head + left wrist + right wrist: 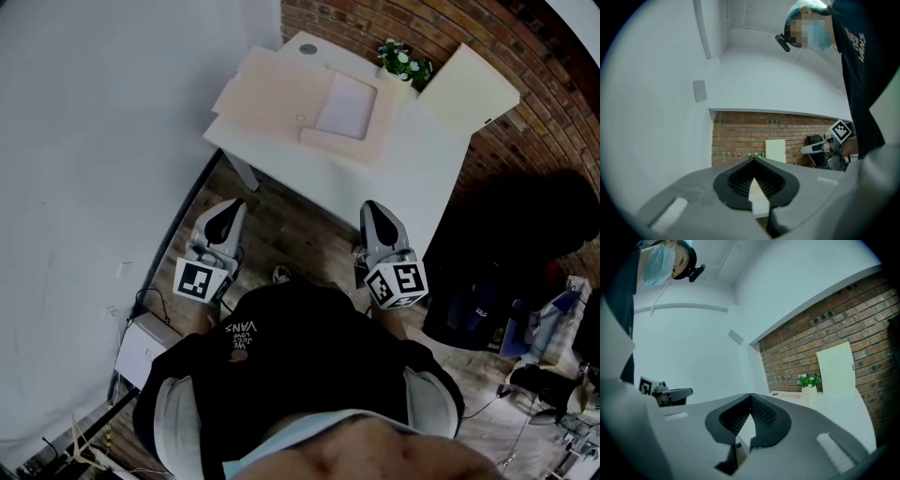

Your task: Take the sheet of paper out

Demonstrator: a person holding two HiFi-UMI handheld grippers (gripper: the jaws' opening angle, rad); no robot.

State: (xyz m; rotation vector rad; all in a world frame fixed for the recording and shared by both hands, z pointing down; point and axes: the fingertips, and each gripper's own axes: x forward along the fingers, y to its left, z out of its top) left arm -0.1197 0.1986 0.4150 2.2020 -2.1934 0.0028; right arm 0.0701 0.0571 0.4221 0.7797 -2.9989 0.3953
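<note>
On the white table point(417, 183) lies an open beige folder point(277, 98) with a pale sheet of paper point(345, 105) resting in its right half. Both grippers are held level short of the table's near edge, above the wooden floor. My left gripper point(230, 208) is shut with nothing in it; in the left gripper view its jaws point(753, 158) meet at the tips. My right gripper point(372, 211) is also shut and empty, its jaws point(751, 394) pointing toward the table. Neither gripper touches the folder or the sheet.
A small potted plant point(405, 61) and a cream board point(469, 89) stand at the table's far side against the brick wall point(553, 122). Dark bags and clutter point(511, 272) sit to the right. A white box point(141, 352) lies on the floor at left, by the white wall.
</note>
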